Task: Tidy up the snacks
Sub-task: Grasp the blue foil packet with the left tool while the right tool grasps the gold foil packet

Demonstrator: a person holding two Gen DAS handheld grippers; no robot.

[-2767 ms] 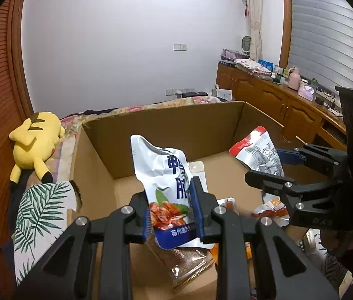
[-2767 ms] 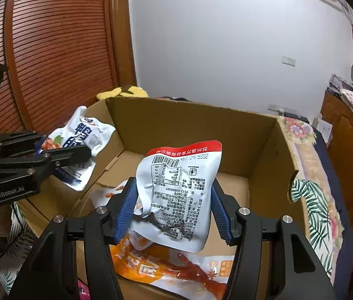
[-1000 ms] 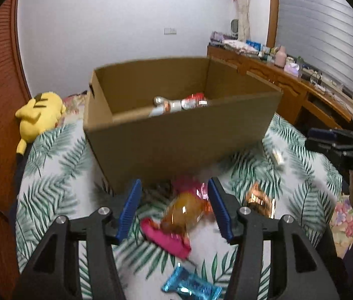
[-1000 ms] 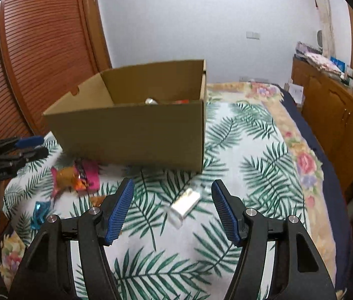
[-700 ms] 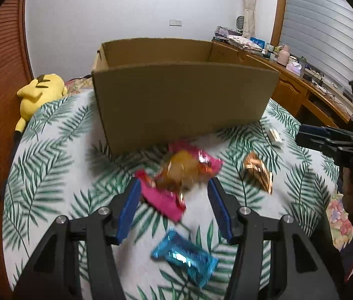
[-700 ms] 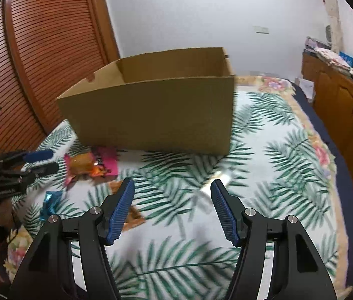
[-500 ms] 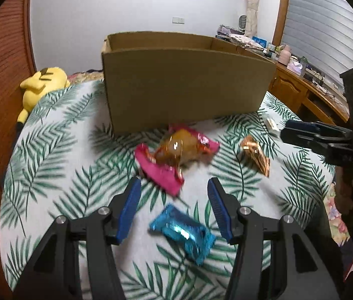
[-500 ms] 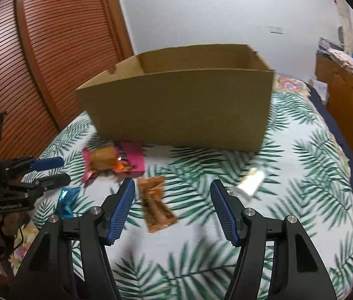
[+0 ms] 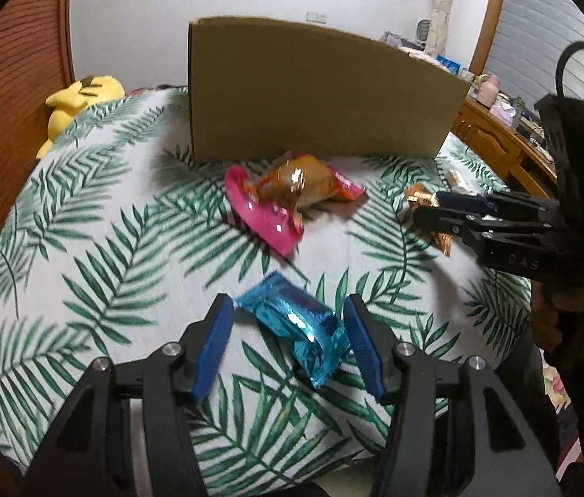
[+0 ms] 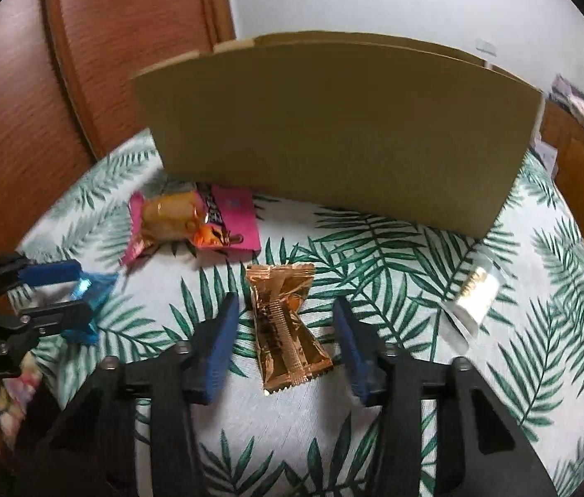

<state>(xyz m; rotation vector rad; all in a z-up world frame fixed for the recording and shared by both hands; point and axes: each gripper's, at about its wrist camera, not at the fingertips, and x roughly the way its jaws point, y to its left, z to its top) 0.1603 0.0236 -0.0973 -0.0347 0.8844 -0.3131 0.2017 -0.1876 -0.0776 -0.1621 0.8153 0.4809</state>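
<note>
Five snacks lie on the bed; left gripper (image 9: pixel 287 346) straddles blue packet (image 9: pixel 296 325), right gripper (image 10: pixel 283 343), jaws closing, copper packet (image 10: pixel 285 329); neither gripped.

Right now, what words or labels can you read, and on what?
"DAS", faint: right gripper body; its jaws have just been closing around the copper packet, not touching it.
White print on left gripper body: blurred.
Dark lettering on pink packet: blurred.
Cardboard box: none.

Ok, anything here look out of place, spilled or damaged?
Nothing spilled or torn. Four wrapped snacks lie loose on the leaf-print cover in front of the cardboard box: blue packet, copper packet, a pink-and-orange one and a silver one off to the side. All look intact, just not boxed yet.
</note>
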